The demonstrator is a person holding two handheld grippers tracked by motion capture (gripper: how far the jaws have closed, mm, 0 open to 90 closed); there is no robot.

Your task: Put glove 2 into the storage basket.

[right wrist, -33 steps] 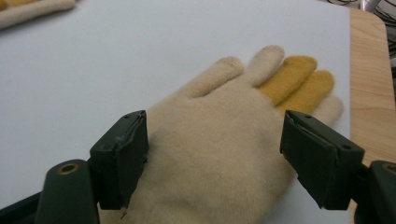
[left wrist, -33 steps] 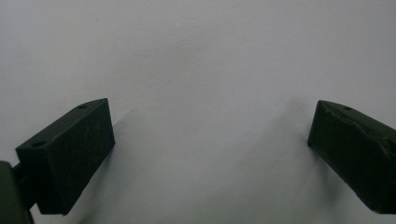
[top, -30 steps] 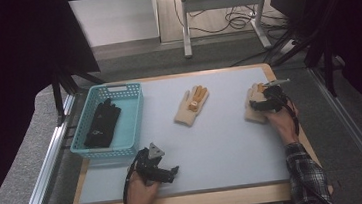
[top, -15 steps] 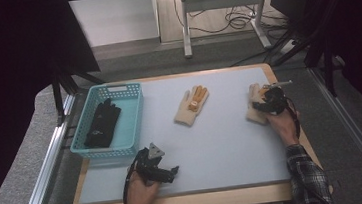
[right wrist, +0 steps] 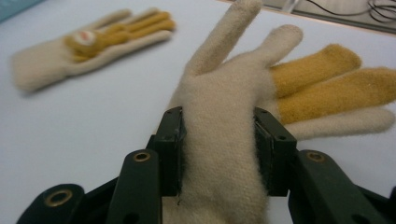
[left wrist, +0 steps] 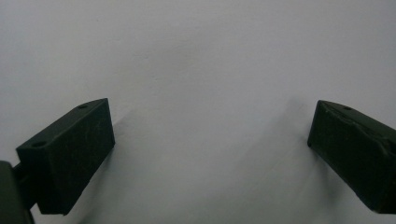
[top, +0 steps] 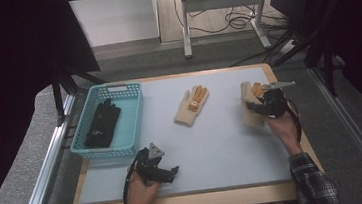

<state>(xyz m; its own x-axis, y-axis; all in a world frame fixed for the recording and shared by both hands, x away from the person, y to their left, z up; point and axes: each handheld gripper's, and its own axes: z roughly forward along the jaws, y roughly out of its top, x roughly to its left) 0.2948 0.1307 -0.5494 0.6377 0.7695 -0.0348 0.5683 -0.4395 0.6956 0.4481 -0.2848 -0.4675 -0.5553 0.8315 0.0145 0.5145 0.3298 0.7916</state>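
A cream wool glove with yellow fingers (right wrist: 224,93) is pinched across its palm by my right gripper (right wrist: 219,140), whose jaws have just been closing on it. In the high view that glove (top: 250,117) is at the table's right side, partly raised in my right gripper (top: 256,108). Its matching glove (top: 192,106) lies flat mid-table, also visible as the far glove (right wrist: 88,39). My left gripper (top: 173,172) rests near the front edge, and its jaws stand wide apart over bare mat in the left gripper view (left wrist: 210,140).
A teal plastic basket (top: 134,117) stands at the left with a black glove (top: 101,123) inside. The pale mat (top: 223,148) covers a wooden table top. Metal rails run along both sides, and a desk frame with cables stands beyond the far edge.
My right gripper has shut on the cream glove and lifted it a little, drawing it toward the table's middle. The left gripper has stayed put.
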